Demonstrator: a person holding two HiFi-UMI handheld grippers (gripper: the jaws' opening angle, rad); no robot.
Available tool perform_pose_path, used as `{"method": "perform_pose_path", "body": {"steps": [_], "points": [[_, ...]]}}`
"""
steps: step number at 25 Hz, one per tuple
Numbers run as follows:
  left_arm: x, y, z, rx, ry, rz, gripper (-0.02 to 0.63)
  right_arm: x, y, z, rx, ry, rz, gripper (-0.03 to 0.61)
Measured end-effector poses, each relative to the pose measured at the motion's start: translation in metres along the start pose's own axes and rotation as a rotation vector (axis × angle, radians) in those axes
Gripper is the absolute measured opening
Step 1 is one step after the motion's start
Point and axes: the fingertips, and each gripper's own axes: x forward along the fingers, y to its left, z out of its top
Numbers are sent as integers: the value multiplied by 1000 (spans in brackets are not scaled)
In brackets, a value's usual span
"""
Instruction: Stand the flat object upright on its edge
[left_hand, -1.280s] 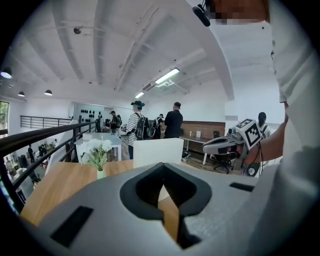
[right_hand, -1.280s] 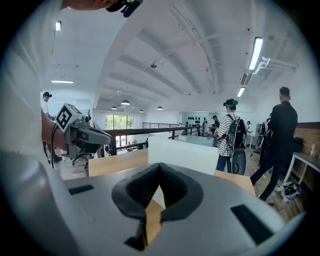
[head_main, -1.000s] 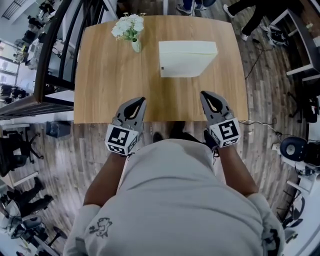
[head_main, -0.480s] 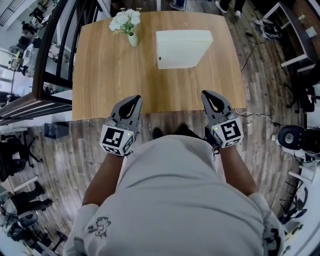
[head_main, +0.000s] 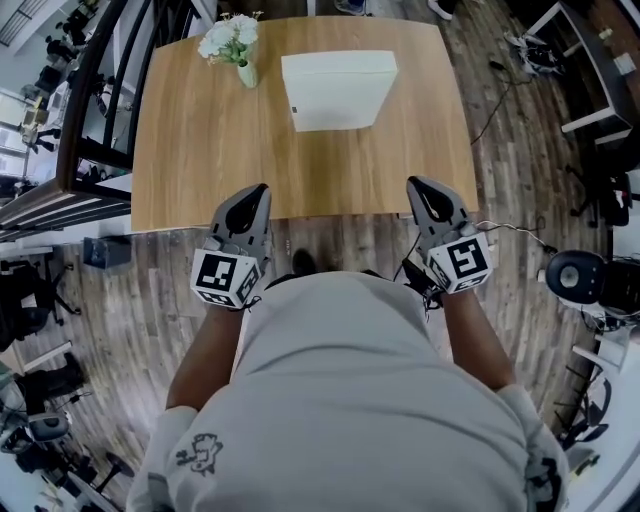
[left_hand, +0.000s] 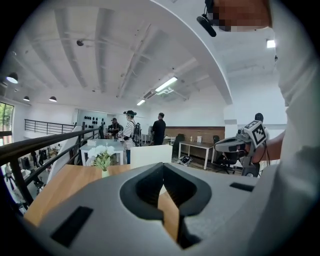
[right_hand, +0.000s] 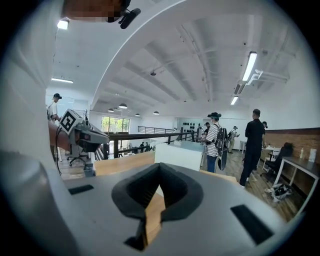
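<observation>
We see a table (head_main: 190, 160) of light honey wood grain. At its twelve o'clock, a cream-white box (head_main: 338, 85) bears one small dark mark on its near face. At eleven o'clock, white flowers (head_main: 226, 38) with green leaves stand in a pale green vase (head_main: 246, 74). The left gripper (head_main: 260, 190) and right gripper (head_main: 414, 184) are grey with black inside; their cubes (head_main: 222, 278) carry black-on-white squares. The floor (head_main: 120, 290) is grey-brown planks, and our shirt (head_main: 340, 400) is pale grey.

Left tongs (head_main: 257, 190), right tongs (head_main: 415, 184): closed, empty.
</observation>
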Motion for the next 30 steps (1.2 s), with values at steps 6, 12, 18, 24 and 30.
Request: {"method": "perform_pose_path", "body": {"steps": [6, 12, 18, 24, 30], "points": [[10, -54, -6, 8, -5, 31, 6, -40, -14, -16, -15, -18, 64, 5], [9, -111, -7, 24, -4, 57, 6, -89, -24, -33, -8, -37, 107, 5], [-3, -158, -5, 33, -28, 89, 6, -132, -26, -44, -5, -48, 152, 5], [-17, -198, -1, 29, -32, 95, 6, -167, -20, -36, 9, -83, 185, 5], [-26, -216, 12, 32, -64, 95, 6, -184, -14, -36, 21, -99, 190, 5]]}}
